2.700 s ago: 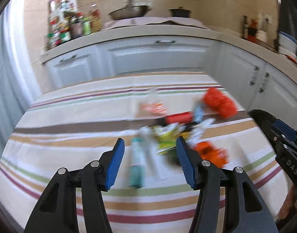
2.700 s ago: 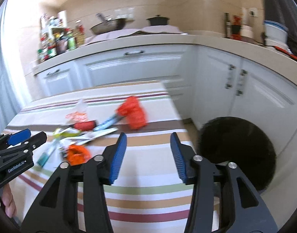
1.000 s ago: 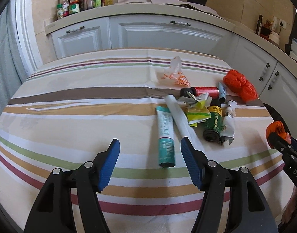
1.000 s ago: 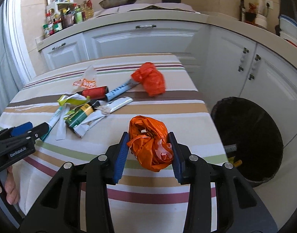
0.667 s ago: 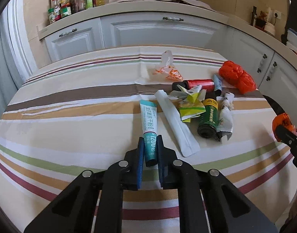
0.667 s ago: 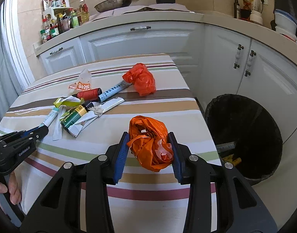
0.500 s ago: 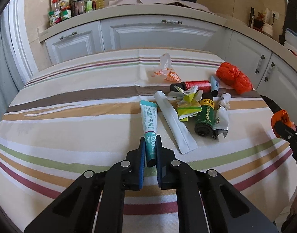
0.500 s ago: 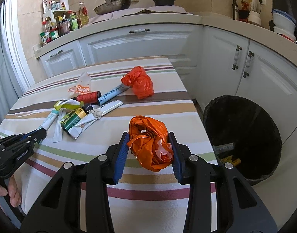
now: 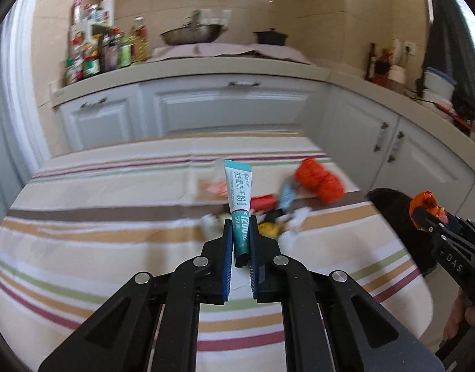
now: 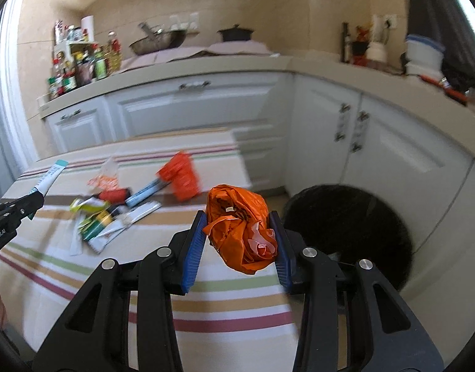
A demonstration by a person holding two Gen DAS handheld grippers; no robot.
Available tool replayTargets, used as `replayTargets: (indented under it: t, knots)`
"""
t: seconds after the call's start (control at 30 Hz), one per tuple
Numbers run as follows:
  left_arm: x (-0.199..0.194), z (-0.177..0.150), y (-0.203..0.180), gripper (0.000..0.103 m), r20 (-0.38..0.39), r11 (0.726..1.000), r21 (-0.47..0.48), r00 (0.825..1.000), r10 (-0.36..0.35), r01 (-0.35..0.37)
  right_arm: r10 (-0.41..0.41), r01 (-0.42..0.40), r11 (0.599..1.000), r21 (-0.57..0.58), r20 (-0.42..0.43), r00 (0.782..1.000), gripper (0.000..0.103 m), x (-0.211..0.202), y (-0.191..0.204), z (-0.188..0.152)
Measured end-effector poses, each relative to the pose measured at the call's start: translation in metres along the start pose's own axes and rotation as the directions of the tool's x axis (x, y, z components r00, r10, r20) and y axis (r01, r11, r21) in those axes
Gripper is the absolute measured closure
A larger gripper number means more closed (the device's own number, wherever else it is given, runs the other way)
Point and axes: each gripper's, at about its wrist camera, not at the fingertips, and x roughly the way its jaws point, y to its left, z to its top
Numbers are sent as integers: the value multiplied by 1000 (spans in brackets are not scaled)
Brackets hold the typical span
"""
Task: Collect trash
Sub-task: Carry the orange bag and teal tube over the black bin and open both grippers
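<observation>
My left gripper (image 9: 239, 232) is shut on the cap end of a teal and white tube (image 9: 238, 192), which hangs clear above the striped tablecloth (image 9: 97, 210). My right gripper (image 10: 237, 226) is shut on a crumpled orange plastic bag (image 10: 240, 226), held over the table's right end near the black trash bin (image 10: 355, 217). From the right wrist view the tube (image 10: 49, 176) and left gripper (image 10: 35, 198) show at the far left. The orange bag (image 9: 423, 204) in the right gripper (image 9: 422, 212) appears at the right of the left wrist view.
On the table lie a red-orange bag (image 10: 181, 179), a red can (image 10: 116, 193), a blue tube (image 10: 147, 192), a green bottle (image 10: 96, 221) and several wrappers (image 10: 113, 232). White cabinets (image 10: 194, 108) run behind and to the right. A hand (image 9: 460, 316) shows at the right edge.
The left gripper closed on the teal tube and lifted it off the cloth. The right gripper rose and shifted with the orange bag; both views now look higher over the table.
</observation>
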Motion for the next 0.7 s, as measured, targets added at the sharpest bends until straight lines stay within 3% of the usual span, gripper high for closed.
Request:
replayTargets:
  t: [0.3, 0.7]
  knots:
    - [15, 22, -78, 93, 35, 982, 98, 986, -163, 159, -149, 145, 987, 74, 51, 987, 64, -11, -62, 9]
    - [56, 26, -177, 93, -44, 928, 234, 956, -289, 291, -265, 255, 952, 168, 41, 963, 64, 4, -139, 8]
